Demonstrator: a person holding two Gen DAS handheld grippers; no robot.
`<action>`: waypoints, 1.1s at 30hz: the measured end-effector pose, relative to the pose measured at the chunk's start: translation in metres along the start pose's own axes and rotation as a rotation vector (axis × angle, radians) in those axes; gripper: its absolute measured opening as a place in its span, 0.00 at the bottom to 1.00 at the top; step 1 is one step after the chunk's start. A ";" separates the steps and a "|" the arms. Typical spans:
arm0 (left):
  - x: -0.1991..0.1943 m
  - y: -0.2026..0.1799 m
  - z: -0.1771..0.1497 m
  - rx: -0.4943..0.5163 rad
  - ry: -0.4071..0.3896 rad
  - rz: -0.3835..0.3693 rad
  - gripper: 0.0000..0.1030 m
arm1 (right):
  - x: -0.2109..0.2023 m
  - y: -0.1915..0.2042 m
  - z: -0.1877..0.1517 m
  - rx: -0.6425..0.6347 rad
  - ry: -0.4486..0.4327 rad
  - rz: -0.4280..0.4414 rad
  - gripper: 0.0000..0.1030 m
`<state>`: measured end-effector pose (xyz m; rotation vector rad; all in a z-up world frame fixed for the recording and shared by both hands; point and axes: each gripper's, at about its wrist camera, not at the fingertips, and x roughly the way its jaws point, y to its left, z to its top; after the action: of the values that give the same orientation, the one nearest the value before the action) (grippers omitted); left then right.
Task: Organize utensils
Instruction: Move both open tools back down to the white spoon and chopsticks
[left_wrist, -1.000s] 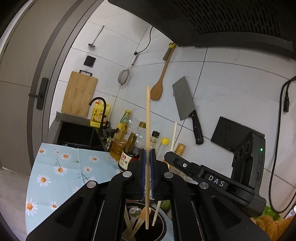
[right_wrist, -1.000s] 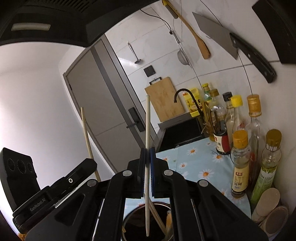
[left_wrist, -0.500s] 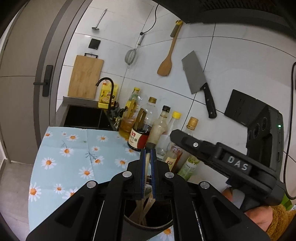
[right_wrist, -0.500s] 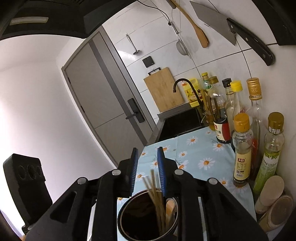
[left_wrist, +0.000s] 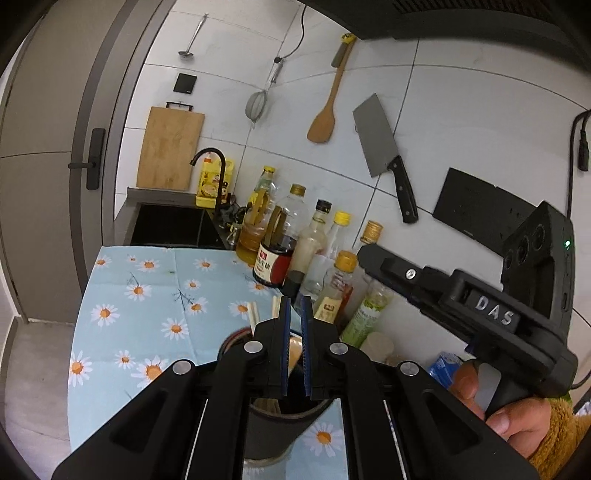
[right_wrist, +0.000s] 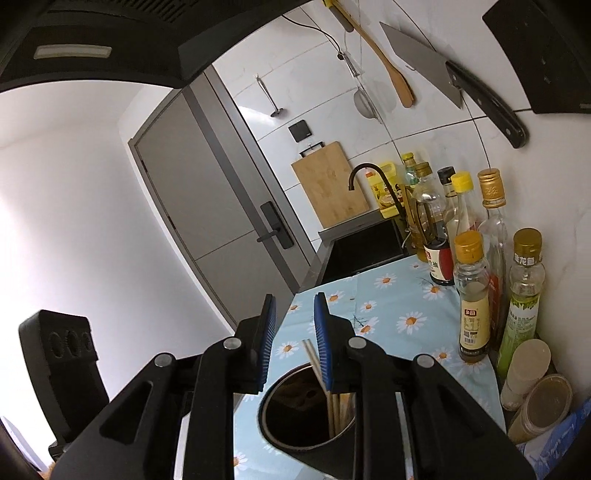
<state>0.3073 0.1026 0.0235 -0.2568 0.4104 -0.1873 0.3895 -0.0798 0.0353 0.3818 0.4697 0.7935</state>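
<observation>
Both my grippers hover over the holder (right_wrist: 295, 417) near the worktop's front edge, hiding much of it. Chopsticks (right_wrist: 314, 360) stand inside. Left gripper (left_wrist: 293, 314) gapes narrowly, right gripper (right_wrist: 293, 314) wider; both empty.

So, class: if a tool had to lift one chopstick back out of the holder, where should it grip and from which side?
Grip a chopstick by its top end, which sticks up above the holder's rim. Come from straight above, jaws either side of the stick: the rest is down inside the cup, beside the other utensils.
</observation>
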 end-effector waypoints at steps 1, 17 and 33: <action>-0.003 -0.001 -0.001 0.001 0.001 -0.002 0.16 | -0.004 0.002 0.000 0.000 -0.001 0.006 0.22; -0.052 -0.003 -0.049 -0.007 0.186 -0.014 0.26 | -0.068 0.018 -0.027 0.035 0.109 0.043 0.36; -0.049 -0.012 -0.145 0.002 0.565 -0.028 0.28 | -0.087 -0.023 -0.125 0.139 0.418 0.003 0.41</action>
<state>0.2011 0.0727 -0.0836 -0.2045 0.9666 -0.2886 0.2831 -0.1408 -0.0575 0.3443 0.9188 0.8481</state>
